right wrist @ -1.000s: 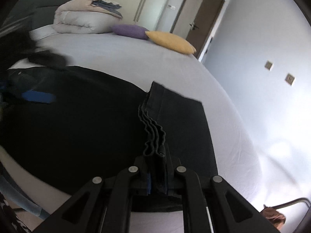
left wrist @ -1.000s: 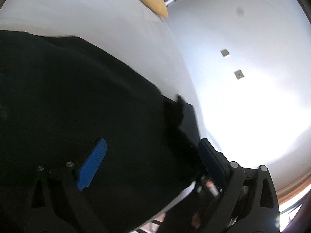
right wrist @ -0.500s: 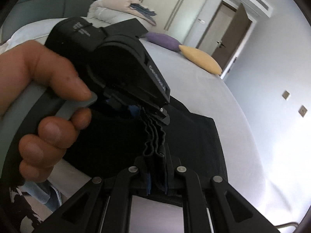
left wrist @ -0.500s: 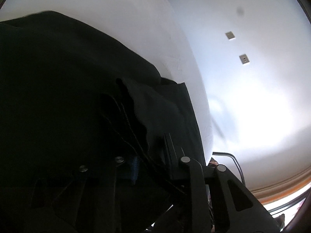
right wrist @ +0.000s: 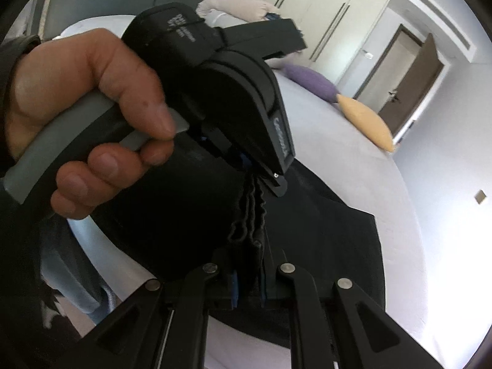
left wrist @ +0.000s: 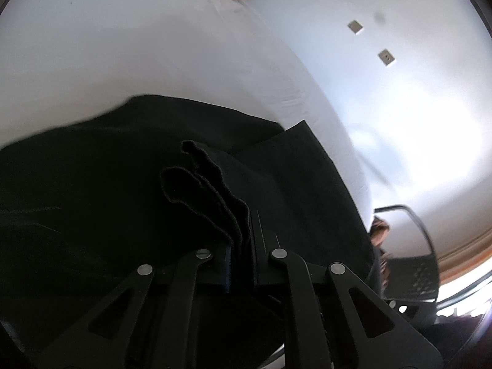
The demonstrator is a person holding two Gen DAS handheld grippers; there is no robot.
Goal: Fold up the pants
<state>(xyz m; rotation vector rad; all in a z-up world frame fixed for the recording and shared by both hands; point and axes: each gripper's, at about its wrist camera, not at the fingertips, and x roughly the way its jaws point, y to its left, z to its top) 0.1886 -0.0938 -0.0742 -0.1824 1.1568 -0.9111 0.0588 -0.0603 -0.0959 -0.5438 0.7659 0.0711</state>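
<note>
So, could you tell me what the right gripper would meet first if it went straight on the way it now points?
Most likely the left gripper, which sits just ahead along the bunched edge of the black pants that the right gripper grips; depth is hard to judge.

Little lettering could be read.
The black body of the left gripper (right wrist: 246,160) bore pale lettering along its edge, too foreshortened to spell out, and a white printed label on the strap (right wrist: 181,27) above it was too blurred to read.
</note>
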